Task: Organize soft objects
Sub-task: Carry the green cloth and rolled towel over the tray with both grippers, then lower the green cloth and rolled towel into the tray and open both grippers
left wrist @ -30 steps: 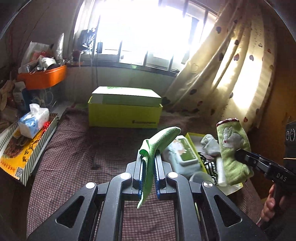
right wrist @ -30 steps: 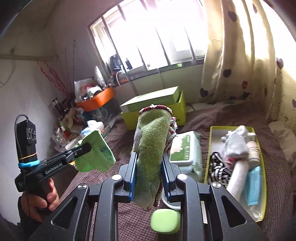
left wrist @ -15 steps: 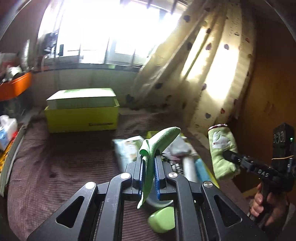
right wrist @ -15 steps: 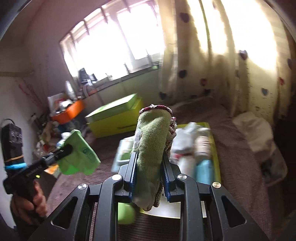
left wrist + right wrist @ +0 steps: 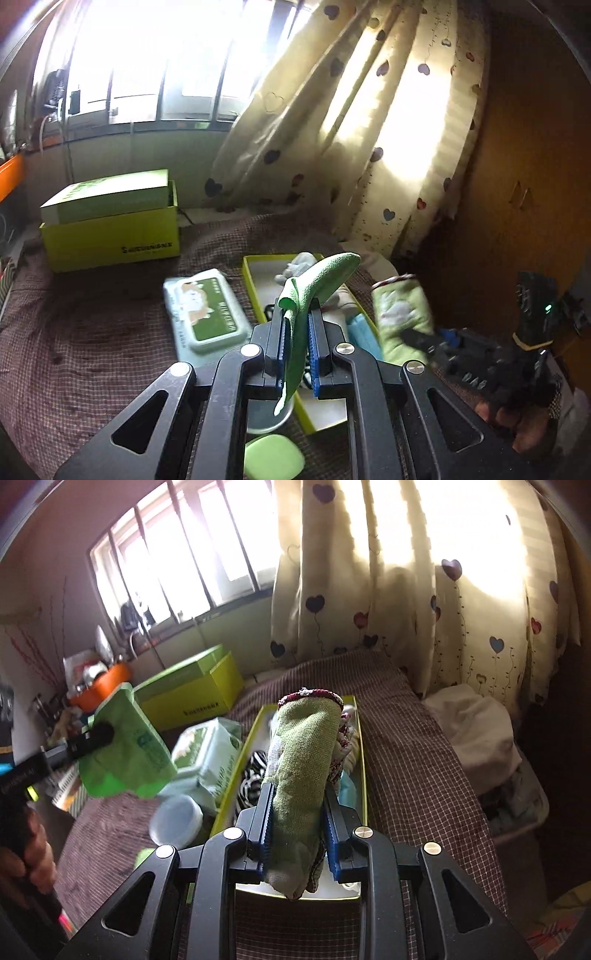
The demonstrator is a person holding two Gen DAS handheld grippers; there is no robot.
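Observation:
My left gripper (image 5: 297, 328) is shut on a thin green cloth (image 5: 317, 280), held above the near end of a yellow-green tray (image 5: 258, 291). It also shows in the right wrist view (image 5: 98, 736) with the cloth (image 5: 125, 753) hanging from it. My right gripper (image 5: 298, 812) is shut on a green knitted mitt with a red-trimmed cuff (image 5: 306, 753), held over the tray (image 5: 364, 760). The mitt, with a rabbit picture, also shows in the left wrist view (image 5: 400, 317). The tray holds several soft items, among them a striped one (image 5: 253, 775).
A wet-wipes pack (image 5: 207, 310) lies left of the tray on the checked bedcover (image 5: 92, 347). A round white container (image 5: 177, 819) and a green lid (image 5: 273, 459) sit near. A yellow-green box (image 5: 110, 225) stands behind. White bedding (image 5: 476, 731) and a curtain (image 5: 406, 590) are to the right.
Both grippers have swung to the right and moved in over the tray, each still holding its cloth. The right gripper with the mitt has come lower and nearer the tray.

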